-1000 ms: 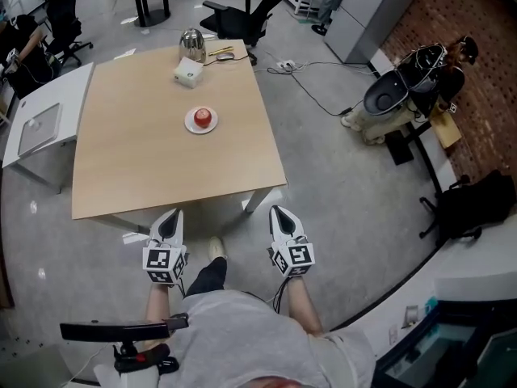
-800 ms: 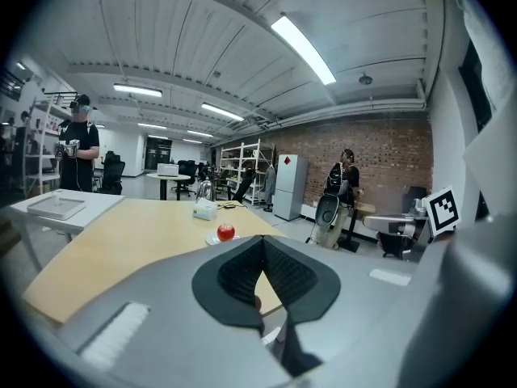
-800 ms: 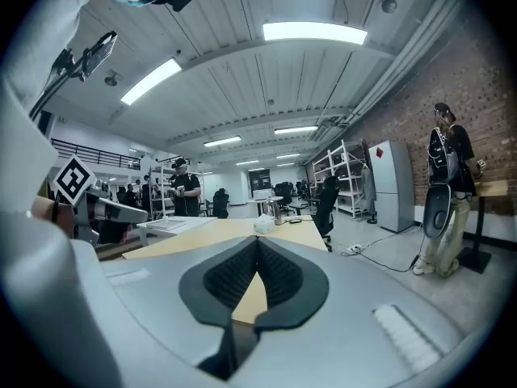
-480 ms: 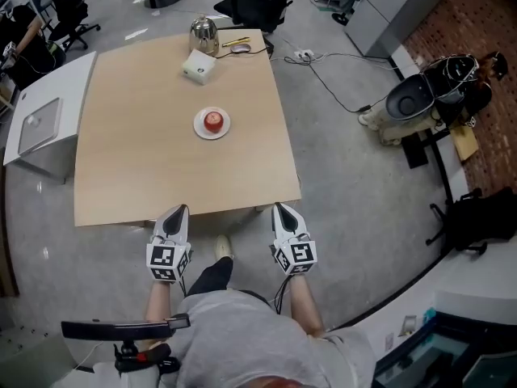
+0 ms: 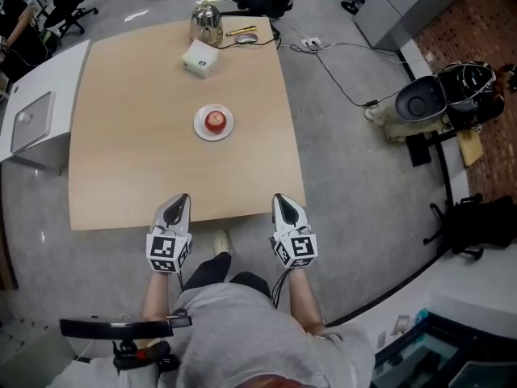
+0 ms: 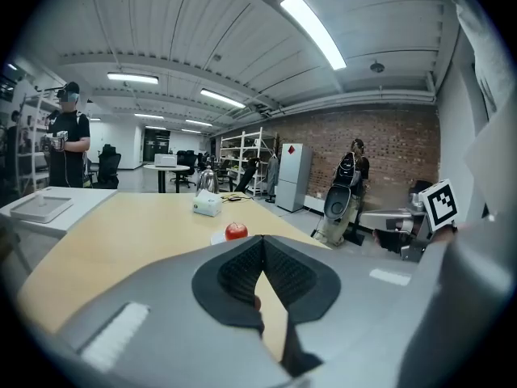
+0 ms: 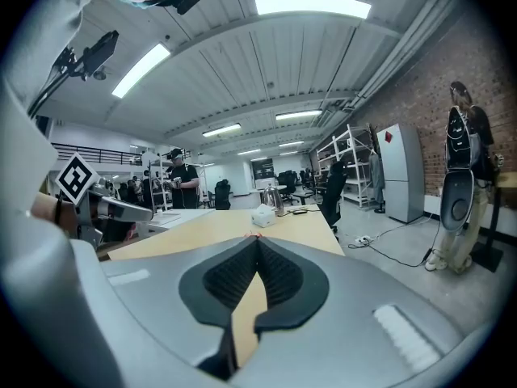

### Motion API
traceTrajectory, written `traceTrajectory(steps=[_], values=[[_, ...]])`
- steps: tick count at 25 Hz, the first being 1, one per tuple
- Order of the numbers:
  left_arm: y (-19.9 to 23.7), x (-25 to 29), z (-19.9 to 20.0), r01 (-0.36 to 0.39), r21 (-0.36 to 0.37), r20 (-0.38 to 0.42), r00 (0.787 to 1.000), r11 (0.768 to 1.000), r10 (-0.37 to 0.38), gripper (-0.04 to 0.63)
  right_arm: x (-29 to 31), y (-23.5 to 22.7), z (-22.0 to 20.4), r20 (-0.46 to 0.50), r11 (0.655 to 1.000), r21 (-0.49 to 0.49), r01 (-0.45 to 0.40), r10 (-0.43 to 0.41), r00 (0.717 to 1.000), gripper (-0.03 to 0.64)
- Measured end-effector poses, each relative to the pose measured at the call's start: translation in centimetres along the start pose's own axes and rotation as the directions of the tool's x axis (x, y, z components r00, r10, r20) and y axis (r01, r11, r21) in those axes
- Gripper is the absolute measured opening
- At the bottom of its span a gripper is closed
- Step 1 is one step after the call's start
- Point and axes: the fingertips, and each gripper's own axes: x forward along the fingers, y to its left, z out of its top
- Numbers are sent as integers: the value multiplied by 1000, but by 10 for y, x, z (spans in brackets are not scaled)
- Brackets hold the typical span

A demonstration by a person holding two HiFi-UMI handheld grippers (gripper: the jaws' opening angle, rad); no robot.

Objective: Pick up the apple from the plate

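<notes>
Two grey tongs with marker cubes sit side by side at the six o'clock edge of the pale wooden counter (image 5: 137, 168). Both the left tongs (image 5: 182, 199) and the right tongs (image 5: 277, 198) are clenched, ribbed pads tip to tip with nothing between them. Each points toward twelve o'clock, tilted a little downward.

The small red apple (image 5: 214, 120) sits upright in the middle of a round white plate (image 5: 199, 128) near the centre of the counter, well apart from both tongs. It lies at about one o'clock from the left tongs and eleven o'clock from the right. In the left gripper view it shows just above the closed tips, so that side looks slightly better lined up. A white box (image 5: 199, 58) lies at eleven o'clock from the plate, and a shiny metal kettle (image 5: 207, 24) stands beyond it at twelve o'clock. Both are far enough away not to crowd the reach.

The step in hand appears to be the approach, with no grasp begun yet. To do it well, the chosen tongs should be released wide before arriving, not over the fruit. It is best to come in low from six o'clock with the jaws level, one at three o'clock and one at nine o'clock of the apple. They should close across its widest part, above the plate's rim. A smooth, round apple will probably squirt out of a high or off-centre pinch, and a nudge may slide the light plate. Squeeze gently, then lift straight up.
</notes>
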Motion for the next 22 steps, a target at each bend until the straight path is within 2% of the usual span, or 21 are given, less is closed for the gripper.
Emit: traceTrajectory(steps=[9, 18, 22], values=[[-2, 40, 1, 17, 2, -16, 1000, 1000, -17, 20, 21, -22, 5, 11, 1000, -4, 1, -1, 1000, 6], [2, 96, 8, -27, 7, -44, 999, 1000, 28, 20, 61, -61, -1, -29, 999, 16, -44, 44, 999, 6], [9, 133, 11, -36, 60, -66, 997, 998, 40, 20, 89, -82, -1, -46, 999, 11, -51, 51, 998, 6]])
